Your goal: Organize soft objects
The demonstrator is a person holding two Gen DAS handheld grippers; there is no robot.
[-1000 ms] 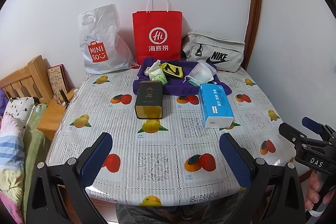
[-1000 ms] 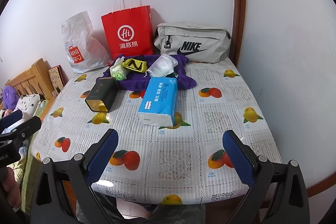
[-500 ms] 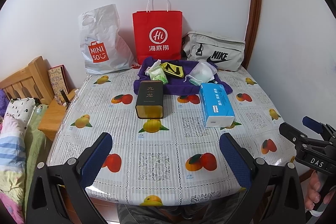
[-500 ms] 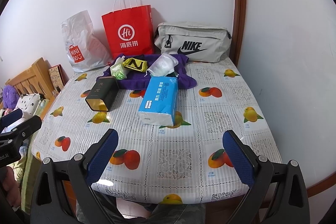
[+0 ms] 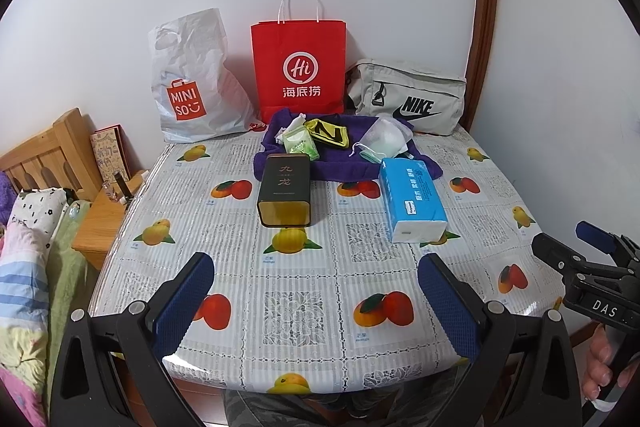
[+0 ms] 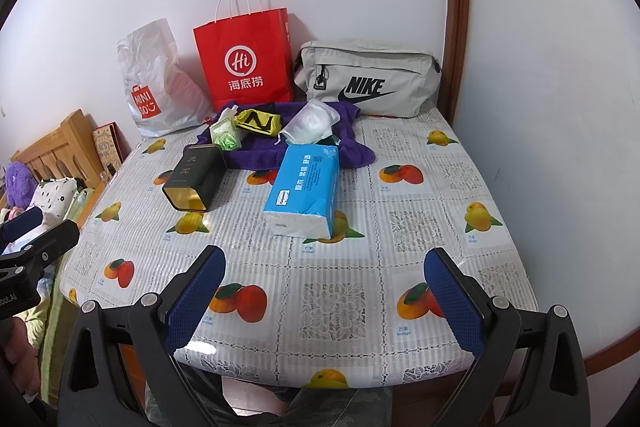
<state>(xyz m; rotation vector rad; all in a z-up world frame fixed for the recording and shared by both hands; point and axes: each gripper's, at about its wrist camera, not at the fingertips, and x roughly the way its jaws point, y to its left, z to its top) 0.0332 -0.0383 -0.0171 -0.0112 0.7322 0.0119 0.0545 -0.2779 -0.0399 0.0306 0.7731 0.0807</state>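
Note:
A purple towel [image 5: 344, 163] [image 6: 256, 157] lies at the back of the table. On it rest a green tissue pack [image 5: 299, 143] [image 6: 225, 137], a yellow-black pouch [image 5: 328, 134] [image 6: 256, 121] and a white drawstring bag [image 5: 384, 141] [image 6: 312, 125]. A blue tissue pack [image 5: 412, 203] [image 6: 306, 187] and a black tin [image 5: 285, 189] [image 6: 196, 181] lie in front of it. My left gripper [image 5: 316, 299] and right gripper [image 6: 324, 291] are open and empty over the table's near edge.
A white Miniso bag [image 5: 188, 83], a red paper bag [image 5: 299, 67] and a grey Nike bag [image 5: 408, 103] stand against the back wall. The table [image 5: 304, 307] has a fruit-print cloth. A bed and wooden nightstand [image 5: 96, 223] lie to the left.

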